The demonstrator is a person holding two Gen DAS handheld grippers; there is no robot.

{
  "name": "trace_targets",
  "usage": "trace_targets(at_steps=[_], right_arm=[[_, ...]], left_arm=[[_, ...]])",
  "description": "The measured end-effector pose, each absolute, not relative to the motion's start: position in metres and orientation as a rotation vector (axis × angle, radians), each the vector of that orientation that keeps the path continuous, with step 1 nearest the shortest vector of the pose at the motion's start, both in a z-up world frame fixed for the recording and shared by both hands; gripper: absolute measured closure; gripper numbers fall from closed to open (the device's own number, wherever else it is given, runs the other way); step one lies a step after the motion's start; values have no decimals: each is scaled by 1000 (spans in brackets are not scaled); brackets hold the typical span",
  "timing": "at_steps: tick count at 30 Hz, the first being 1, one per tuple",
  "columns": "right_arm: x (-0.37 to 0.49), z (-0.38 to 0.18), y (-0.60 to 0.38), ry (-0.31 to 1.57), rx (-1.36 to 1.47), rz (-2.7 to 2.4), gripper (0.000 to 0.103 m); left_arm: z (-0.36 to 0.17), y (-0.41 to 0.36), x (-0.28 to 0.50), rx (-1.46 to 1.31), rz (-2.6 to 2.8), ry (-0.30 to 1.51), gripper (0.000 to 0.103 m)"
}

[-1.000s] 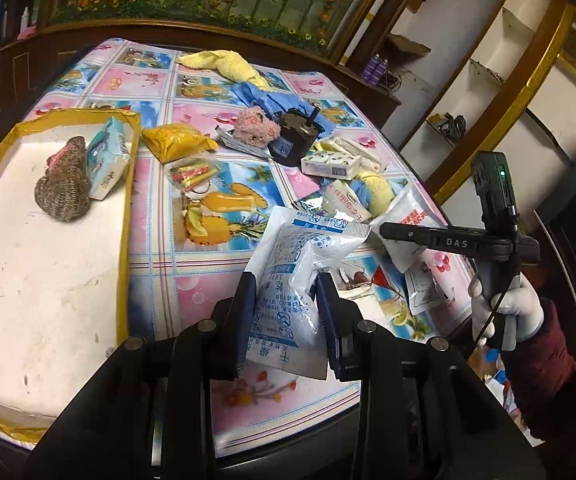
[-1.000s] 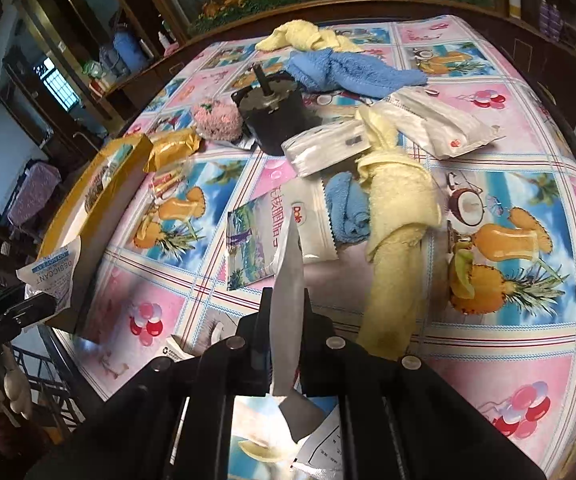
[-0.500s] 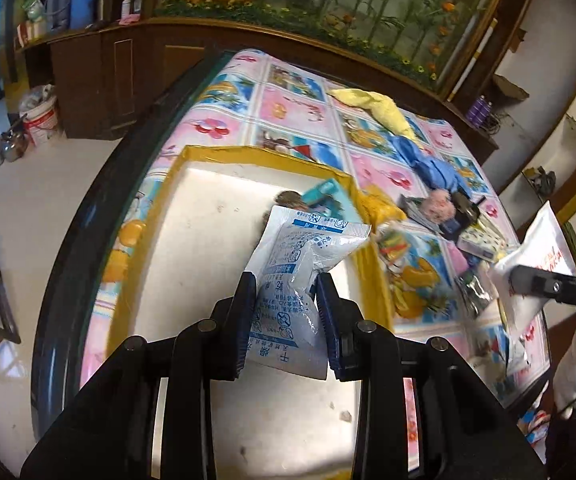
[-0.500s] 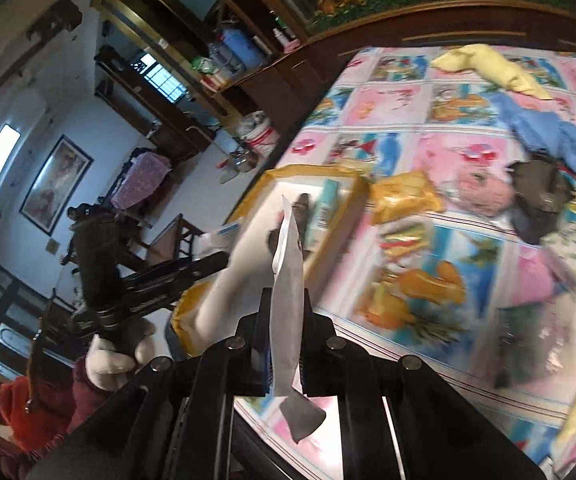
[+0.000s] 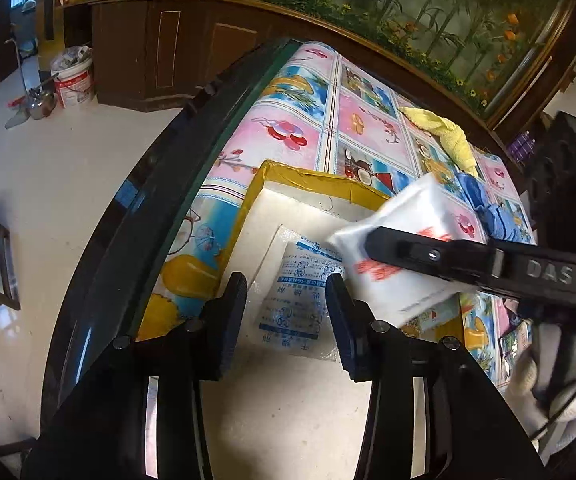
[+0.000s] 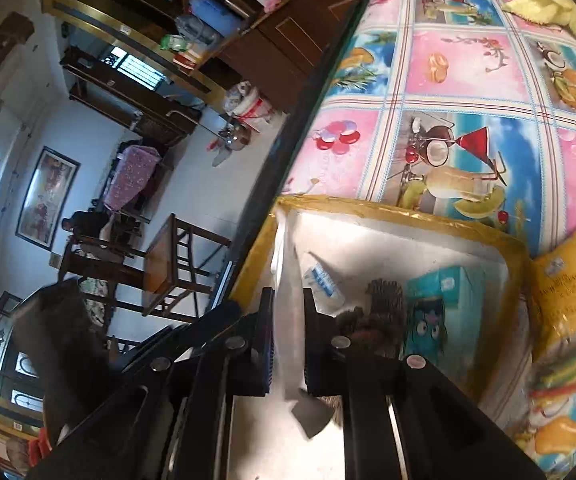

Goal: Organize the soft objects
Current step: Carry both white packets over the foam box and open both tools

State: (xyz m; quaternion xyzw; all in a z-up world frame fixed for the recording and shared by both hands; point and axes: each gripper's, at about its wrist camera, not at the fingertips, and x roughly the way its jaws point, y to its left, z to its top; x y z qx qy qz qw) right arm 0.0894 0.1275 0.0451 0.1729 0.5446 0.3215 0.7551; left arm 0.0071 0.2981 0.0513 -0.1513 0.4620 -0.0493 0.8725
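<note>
Two packets are at the yellow-rimmed tray (image 5: 266,172): the left claw (image 5: 286,308) stands open over the blue-printed sachet (image 5: 295,300) lying inside, while the right claw (image 6: 289,344) pinches a white pouch (image 6: 288,304). Next, I judge, comes releasing it at the sachet's 2 o'clock (its red lettering is half hidden).

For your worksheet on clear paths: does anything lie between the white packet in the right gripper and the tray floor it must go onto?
Judging from both views, little does. The white packet hangs over the tray, where the blue-printed sachet lies beneath its lower edge. The open left gripper hovers close alongside.
</note>
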Motion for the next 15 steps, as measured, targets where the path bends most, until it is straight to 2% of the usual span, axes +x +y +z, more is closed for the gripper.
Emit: trace_targets(at_steps=[5,10,15], right_arm=[[88,47,134,1180,275,665,91],[82,72,108,1091,246,612,83],[73,99,76,1003,246,584,80]], left_arm=[[65,299,-13,-352,-128,919,62],[77,288,-31,-326,-126,871,62],[81,282,-43,-346,-143,857,62]])
